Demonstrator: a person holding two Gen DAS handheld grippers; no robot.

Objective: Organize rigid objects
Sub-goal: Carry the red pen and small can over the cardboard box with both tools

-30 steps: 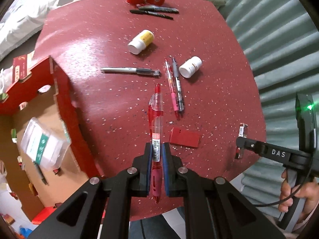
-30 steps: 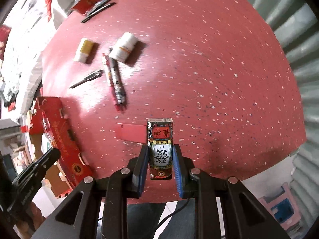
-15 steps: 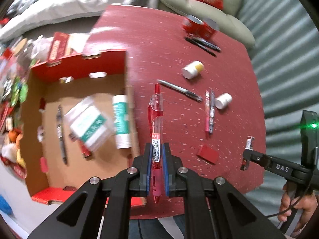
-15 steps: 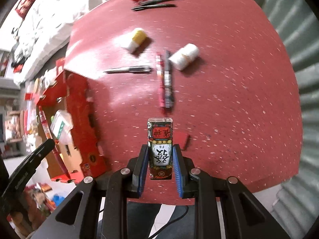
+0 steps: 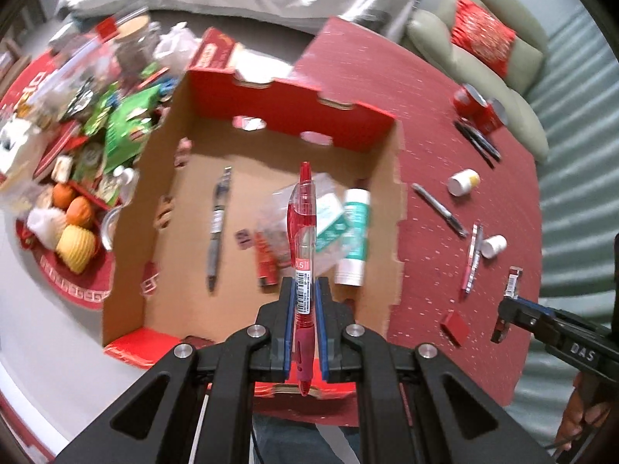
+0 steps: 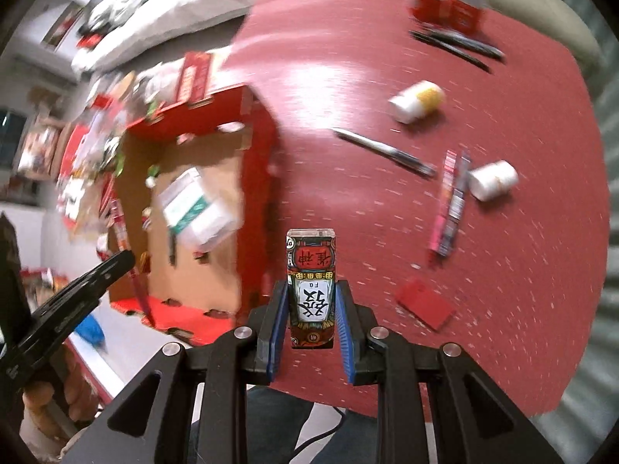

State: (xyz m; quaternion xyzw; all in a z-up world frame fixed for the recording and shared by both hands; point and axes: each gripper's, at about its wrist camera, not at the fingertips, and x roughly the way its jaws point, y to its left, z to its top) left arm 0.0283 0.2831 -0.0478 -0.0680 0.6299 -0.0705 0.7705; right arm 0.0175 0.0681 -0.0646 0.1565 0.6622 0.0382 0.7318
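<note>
Overhead, red pen (image 5: pixel 303 232) clears the box (image 5: pixel 390 208) wall.

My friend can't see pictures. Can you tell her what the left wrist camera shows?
The left gripper holds a red pen between its fingers, above an open cardboard box that already has a grey pen and packets inside. Beside the box, the red table holds more pens and two small white bottles.

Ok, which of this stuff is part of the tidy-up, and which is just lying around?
Job:
- red pen in left claw
- printed box in right claw
- cardboard box
- white bottles, pens on red table

Lying about:
- cushion
- floor clutter, fruit
</note>
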